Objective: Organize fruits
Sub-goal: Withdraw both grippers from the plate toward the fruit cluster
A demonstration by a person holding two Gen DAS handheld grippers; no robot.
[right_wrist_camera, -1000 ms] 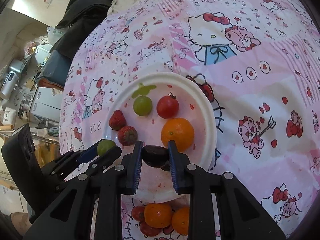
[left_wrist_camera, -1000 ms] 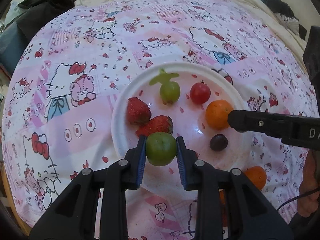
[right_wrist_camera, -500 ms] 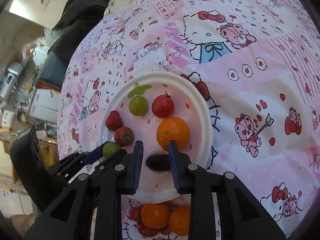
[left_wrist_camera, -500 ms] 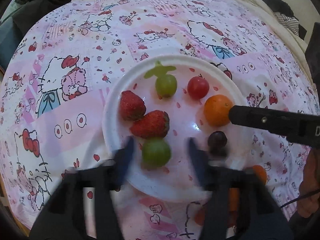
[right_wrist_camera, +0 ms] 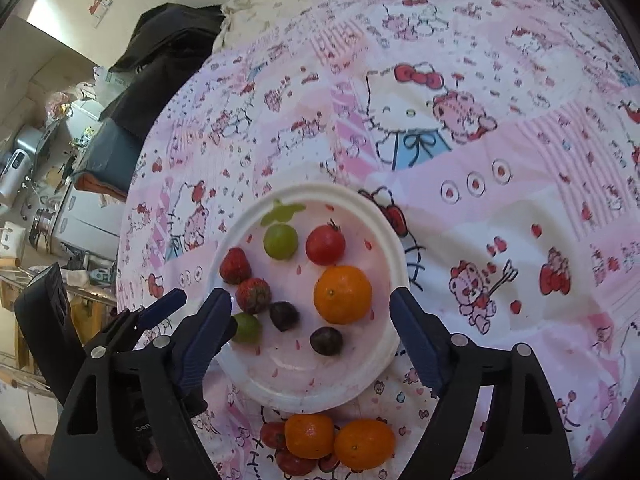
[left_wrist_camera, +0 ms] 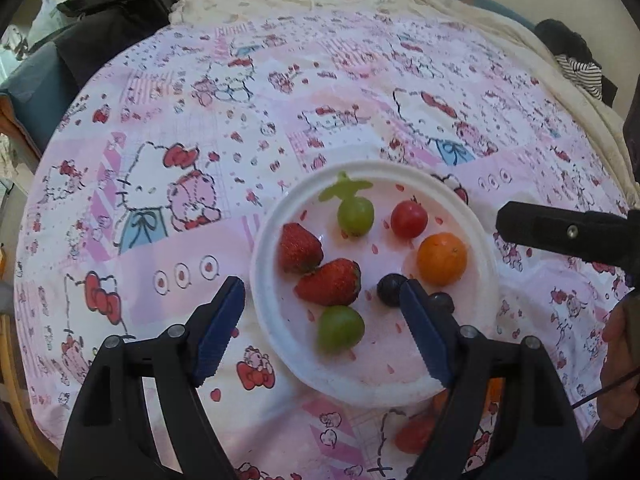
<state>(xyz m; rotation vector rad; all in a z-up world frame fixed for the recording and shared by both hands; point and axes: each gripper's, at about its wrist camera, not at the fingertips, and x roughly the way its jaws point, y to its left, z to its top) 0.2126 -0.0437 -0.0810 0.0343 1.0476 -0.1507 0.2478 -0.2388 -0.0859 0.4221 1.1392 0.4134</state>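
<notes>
A white plate (left_wrist_camera: 260, 264) holds two strawberries (left_wrist_camera: 299, 247), a green grape (left_wrist_camera: 355, 214), a cherry tomato (left_wrist_camera: 409, 218), an orange (left_wrist_camera: 442, 258) and two dark grapes (left_wrist_camera: 391, 289). My left gripper (left_wrist_camera: 320, 292) hovers over the plate's near side, its jaws opening. A second green grape (left_wrist_camera: 340, 328) lies free on the plate between them. In the right wrist view my right gripper (right_wrist_camera: 311, 300) is also opening above the plate (right_wrist_camera: 396, 264). A dark grape (right_wrist_camera: 326, 341) rests untouched between its fingers, close to the orange (right_wrist_camera: 343, 294).
Two loose oranges (right_wrist_camera: 309, 436) and some red fruits (right_wrist_camera: 274, 434) lie on the pink cartoon cloth just in front of the plate. Dark clothing (left_wrist_camera: 108, 12) is piled at the far left edge. A person's hand (left_wrist_camera: 620, 364) shows at the right.
My left gripper let go of the green grape, and my right let go of the dark grape. Both fruits now lie on the plate. Both grippers opened wide and lifted slightly.
</notes>
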